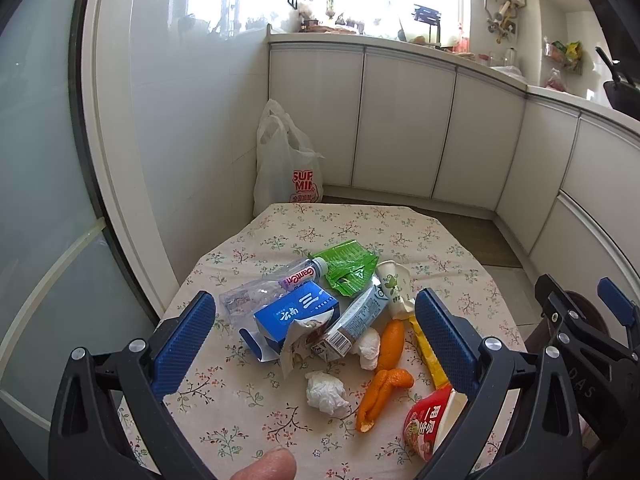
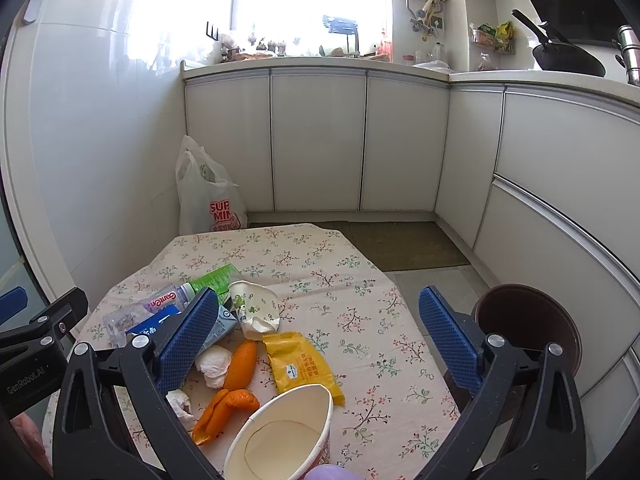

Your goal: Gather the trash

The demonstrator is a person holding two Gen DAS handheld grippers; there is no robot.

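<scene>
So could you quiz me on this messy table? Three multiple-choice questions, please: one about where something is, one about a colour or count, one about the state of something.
1. Where is the white plastic bag?
A. On the floor beyond the table
B. On the counter
C. On the table

2. What colour is the flat snack wrapper beside the orange peel?
A. Blue
B. Yellow
C. Black

3. How does the instant noodle cup look?
A. Sealed with a lid
B. Full of noodles
C. Open and empty

Answers: 1 A, it stands in the corner against the wall behind the table. 2 B, its face is plainly yellow. 3 C, the right view looks straight into its bare inside.
</scene>
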